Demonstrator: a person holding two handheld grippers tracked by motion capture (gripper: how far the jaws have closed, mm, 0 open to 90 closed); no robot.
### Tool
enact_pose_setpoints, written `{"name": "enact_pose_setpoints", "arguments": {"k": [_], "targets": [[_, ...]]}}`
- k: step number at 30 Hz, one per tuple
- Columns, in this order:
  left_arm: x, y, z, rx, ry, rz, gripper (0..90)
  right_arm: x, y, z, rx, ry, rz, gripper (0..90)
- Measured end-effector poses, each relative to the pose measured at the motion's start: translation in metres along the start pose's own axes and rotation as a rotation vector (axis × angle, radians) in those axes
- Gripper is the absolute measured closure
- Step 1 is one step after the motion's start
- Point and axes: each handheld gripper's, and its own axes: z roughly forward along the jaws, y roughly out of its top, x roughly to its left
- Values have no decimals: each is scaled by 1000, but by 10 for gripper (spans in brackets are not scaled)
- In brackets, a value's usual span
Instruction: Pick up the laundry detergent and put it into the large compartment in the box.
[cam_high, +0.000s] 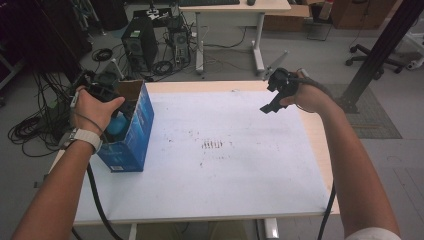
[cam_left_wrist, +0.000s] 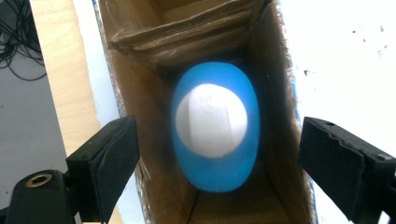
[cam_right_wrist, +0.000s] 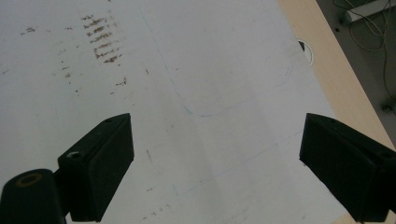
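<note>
The blue bottle (cam_left_wrist: 215, 133) with its white cap (cam_left_wrist: 211, 120) stands inside the open box (cam_high: 131, 132) at the table's (cam_high: 225, 165) left edge; the left gripper (cam_left_wrist: 215, 163) hangs above it, jaws apart and clear of it. It looks like light, smooth plastic (probably slippery); a grip across the narrower cap or neck seems safest. The right gripper (cam_right_wrist: 215, 158) hovers spread and empty over the bare tabletop.

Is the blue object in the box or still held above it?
Inside. In the left gripper view the blue object lies between the cardboard walls of the box, and the left gripper stands open around nothing, its pads clear of it.
</note>
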Motion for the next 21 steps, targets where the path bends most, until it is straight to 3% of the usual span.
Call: {"name": "enact_pose_setpoints", "arguments": {"k": [21], "targets": [[-19,-2,-43,-34,-12,87,110,4,0,-6,-7,-2,-3,98]]}}
